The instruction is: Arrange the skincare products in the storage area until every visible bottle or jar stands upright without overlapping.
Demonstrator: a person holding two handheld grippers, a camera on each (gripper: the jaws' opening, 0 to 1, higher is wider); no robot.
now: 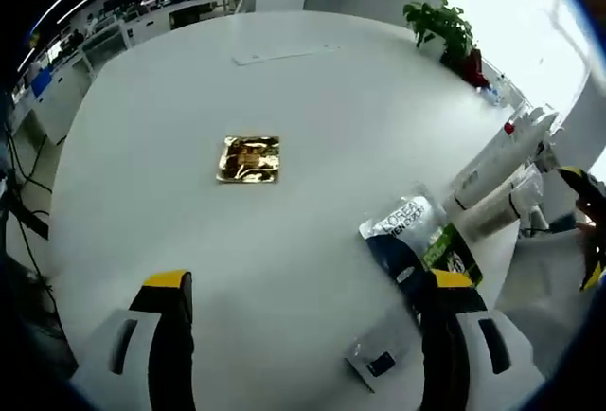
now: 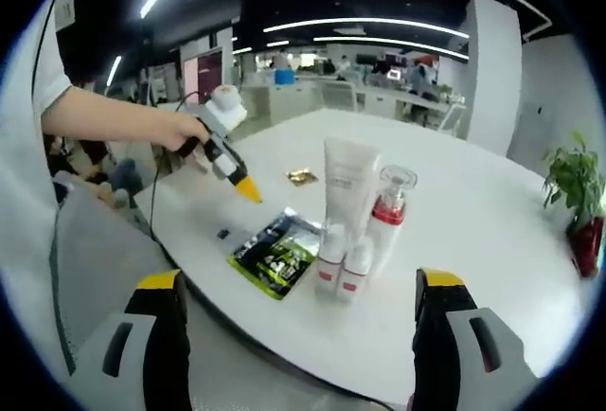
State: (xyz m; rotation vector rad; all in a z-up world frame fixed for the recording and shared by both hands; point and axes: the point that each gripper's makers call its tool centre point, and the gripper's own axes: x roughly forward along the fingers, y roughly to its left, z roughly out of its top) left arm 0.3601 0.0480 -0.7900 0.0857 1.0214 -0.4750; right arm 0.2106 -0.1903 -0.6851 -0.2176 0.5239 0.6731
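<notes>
A group of skincare products stands upright on the white round table [image 2: 473, 241]: a tall white tube [image 2: 348, 184], a clear bottle with a red band [image 2: 388, 207] and two small white bottles [image 2: 329, 259] [image 2: 355, 271] in front. In the left gripper view the same white containers [image 1: 492, 179] sit at the table's right edge. A green, black and silver sachet [image 2: 275, 252] [image 1: 421, 241] lies flat beside them. My right gripper [image 2: 303, 283] is open, short of the bottles. My left gripper [image 1: 310, 283] is open above bare table; a hand holds it [image 2: 227, 160] left of the sachet.
A gold foil packet [image 1: 249, 159] [image 2: 302, 177] lies near the table's middle. A small black-and-white tag [image 1: 374, 364] rests near the front edge. A potted plant [image 1: 443, 25] [image 2: 573, 184] stands at the far rim. Desks and chairs fill the room behind.
</notes>
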